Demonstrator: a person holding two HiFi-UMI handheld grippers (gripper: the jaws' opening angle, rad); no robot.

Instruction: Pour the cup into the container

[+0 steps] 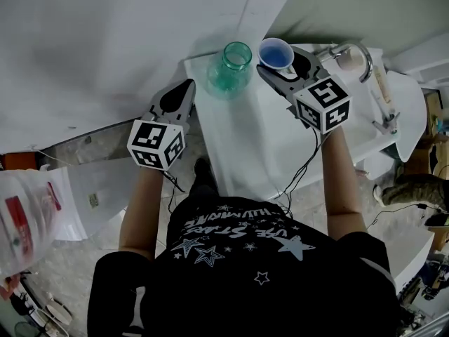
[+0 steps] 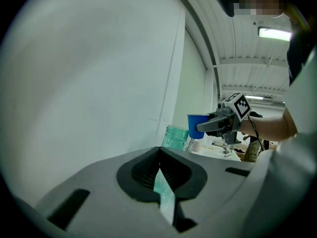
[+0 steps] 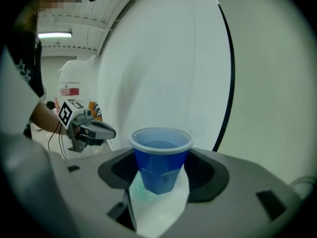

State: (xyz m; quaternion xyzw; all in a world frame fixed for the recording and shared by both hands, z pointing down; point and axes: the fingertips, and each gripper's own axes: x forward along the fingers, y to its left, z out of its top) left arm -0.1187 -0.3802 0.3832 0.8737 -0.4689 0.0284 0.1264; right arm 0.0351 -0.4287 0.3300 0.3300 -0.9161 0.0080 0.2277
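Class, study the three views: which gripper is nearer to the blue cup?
Right. The right gripper grips the blue cup, upright beside the green jar. The left gripper, shut and empty, is on the jar's far side.

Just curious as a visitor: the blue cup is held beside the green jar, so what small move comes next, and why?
Probably shift the blue cup leftward until it is over the open mouth of the green jar. The right gripper holds it upright beside the jar, not above it, so tipping now would likely spill.

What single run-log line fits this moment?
right gripper: shut on blue cup, upright | left gripper: shut, empty | green jar: open-topped, beside cup
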